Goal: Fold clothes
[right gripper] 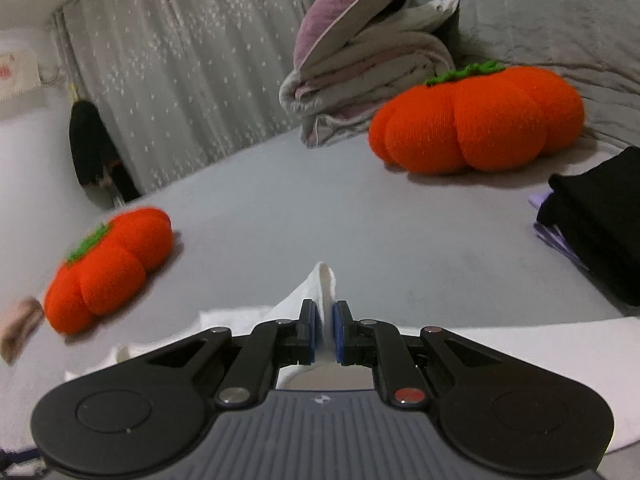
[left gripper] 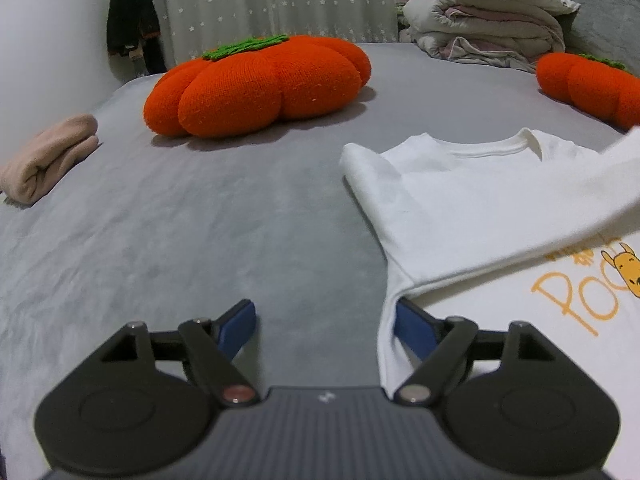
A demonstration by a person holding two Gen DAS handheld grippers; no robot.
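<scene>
— Where was your white T-shirt (left gripper: 472,200)?

— It lay on the grey bed (left gripper: 200,240), one part folded over its printed front.

— And your right hand-held gripper (right gripper: 326,330)?

— You had it pinched tight on a raised fold of the shirt.

— The left hand-held gripper (left gripper: 324,330)?

— Spread wide, holding nothing, one finger at the shirt's edge. An orange pumpkin cushion (left gripper: 260,88) sat toward the bed's far edge.

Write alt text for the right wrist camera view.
The right gripper is shut on a lifted fold of a white T-shirt over a grey bed. Beyond lie two orange pumpkin cushions, stacked bedding and folded black clothes.
</scene>
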